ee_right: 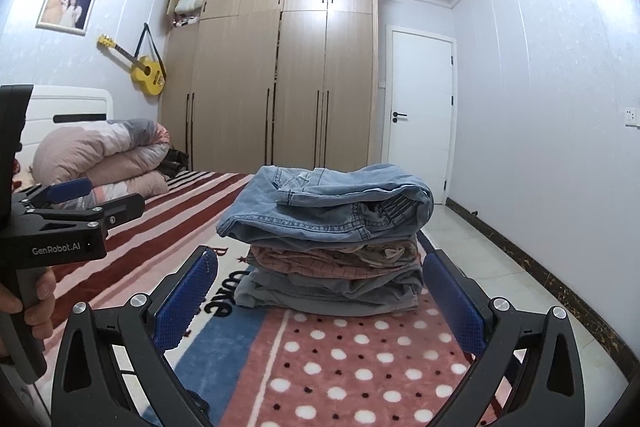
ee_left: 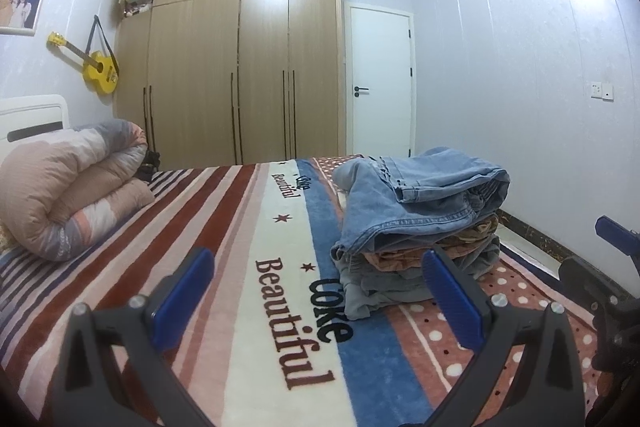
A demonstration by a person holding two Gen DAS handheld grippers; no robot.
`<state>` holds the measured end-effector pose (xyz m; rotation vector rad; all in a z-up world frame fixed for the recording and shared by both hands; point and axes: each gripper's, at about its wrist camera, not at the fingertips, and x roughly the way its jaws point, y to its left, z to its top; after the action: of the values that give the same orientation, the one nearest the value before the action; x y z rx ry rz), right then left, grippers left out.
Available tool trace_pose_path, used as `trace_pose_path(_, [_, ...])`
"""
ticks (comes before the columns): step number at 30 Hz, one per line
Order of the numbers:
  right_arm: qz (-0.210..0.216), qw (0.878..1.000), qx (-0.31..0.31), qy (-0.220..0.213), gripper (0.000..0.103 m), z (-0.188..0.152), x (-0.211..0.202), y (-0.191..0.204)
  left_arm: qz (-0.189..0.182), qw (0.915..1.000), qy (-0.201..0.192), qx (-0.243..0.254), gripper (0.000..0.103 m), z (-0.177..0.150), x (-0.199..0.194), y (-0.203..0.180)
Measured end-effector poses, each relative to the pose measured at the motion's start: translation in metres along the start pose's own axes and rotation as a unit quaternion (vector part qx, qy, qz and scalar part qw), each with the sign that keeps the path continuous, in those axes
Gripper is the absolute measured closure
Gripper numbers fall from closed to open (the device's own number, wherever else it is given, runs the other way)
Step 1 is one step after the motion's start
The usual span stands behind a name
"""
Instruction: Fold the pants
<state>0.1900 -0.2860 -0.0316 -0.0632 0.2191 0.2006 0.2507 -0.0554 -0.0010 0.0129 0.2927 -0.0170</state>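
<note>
Folded light-blue denim pants (ee_right: 328, 205) lie on top of a stack of folded clothes (ee_right: 332, 275) on the bed's blanket (ee_right: 360, 367). The pants also show in the left wrist view (ee_left: 416, 203), right of centre. My right gripper (ee_right: 320, 303) is open and empty, its blue pads either side of the stack's base, just short of it. My left gripper (ee_left: 320, 299) is open and empty, low over the blanket (ee_left: 248, 267), left of the stack. It also shows in the right wrist view (ee_right: 80, 203) at the left edge.
A rolled pink quilt (ee_left: 68, 187) lies at the bed's head on the left. A wooden wardrobe (ee_left: 240, 67) and a white door (ee_left: 380, 83) stand behind the bed. The bed's right edge drops to a tiled floor (ee_right: 480, 267).
</note>
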Motion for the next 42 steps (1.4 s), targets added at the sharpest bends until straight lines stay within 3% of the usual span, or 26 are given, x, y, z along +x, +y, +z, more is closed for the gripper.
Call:
trace_pose_path(13, [-0.003,1.0,0.006,0.0,0.001,0.0,0.001,-0.001,0.003,1.0,0.004,0.004,0.001,-0.003,0.005,-0.002])
trace_pose_path(33, [-0.009,1.0,0.009,-0.003,0.001,0.013,0.001,0.003,-0.026,0.9996,0.002,-0.012,0.001,-0.001,0.007,-0.005])
trace_pose_path(42, [-0.002,1.0,0.004,-0.003,0.001,0.014,0.005,0.01,-0.017,0.9997,-0.004,-0.017,0.001,0.0,0.002,0.002])
